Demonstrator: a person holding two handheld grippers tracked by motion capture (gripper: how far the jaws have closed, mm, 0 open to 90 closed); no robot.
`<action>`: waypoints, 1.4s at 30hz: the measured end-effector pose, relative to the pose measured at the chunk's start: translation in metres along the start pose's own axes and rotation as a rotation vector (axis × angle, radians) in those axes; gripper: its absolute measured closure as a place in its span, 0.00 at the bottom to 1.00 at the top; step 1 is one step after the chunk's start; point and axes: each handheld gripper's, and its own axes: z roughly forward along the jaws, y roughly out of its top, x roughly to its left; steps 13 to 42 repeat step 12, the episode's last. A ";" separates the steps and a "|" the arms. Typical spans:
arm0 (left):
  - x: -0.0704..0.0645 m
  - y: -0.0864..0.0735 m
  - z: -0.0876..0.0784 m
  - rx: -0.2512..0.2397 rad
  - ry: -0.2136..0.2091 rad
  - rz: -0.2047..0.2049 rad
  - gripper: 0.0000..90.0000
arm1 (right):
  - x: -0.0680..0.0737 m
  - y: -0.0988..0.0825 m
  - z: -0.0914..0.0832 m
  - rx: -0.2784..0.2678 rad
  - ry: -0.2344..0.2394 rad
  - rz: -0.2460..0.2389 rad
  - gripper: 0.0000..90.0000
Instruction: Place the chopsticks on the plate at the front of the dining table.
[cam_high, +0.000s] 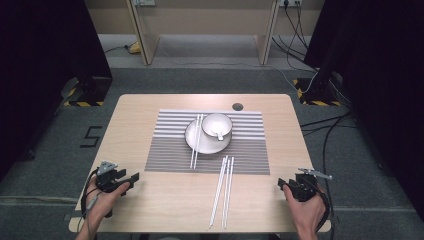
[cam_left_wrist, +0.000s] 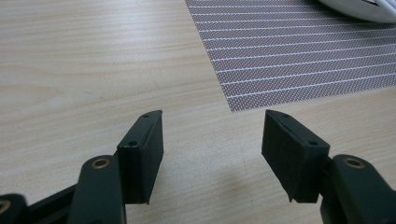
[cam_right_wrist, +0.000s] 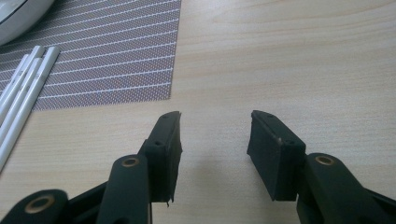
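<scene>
Black-jawed, your left gripper (cam_high: 131, 178) and right gripper (cam_high: 283, 184) rest wide apart, holding nothing. Long white chopsticks (cam_high: 222, 191) lie between them on the pale wooden table (cam_high: 150, 205), nearer your right gripper, tips on the striped woven placemat (cam_high: 250, 150).

plate (cam_left_wrist: 369, 11) cut off by the frame edge at 1 o'clock in the left gripper view. white chopsticks (cam_right_wrist: 21, 91) run out at 9 o'clock in the right gripper view. bowl (cam_high: 217, 125) contents too small to identify.

matt pale wood table (cam_high: 150, 200), woven placemat (cam_high: 165, 155), glossy chopsticks (cam_high: 222, 192)
</scene>
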 end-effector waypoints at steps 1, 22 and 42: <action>0.000 -0.001 0.000 -0.004 0.001 -0.006 0.43 | 0.000 0.000 0.000 0.002 0.001 0.003 0.60; 0.000 -0.008 -0.004 -0.027 0.000 -0.017 0.43 | 0.003 -0.001 0.003 0.013 -0.002 -0.006 0.60; 0.000 -0.008 -0.004 -0.027 0.000 -0.017 0.43 | 0.003 -0.001 0.003 0.013 -0.002 -0.006 0.60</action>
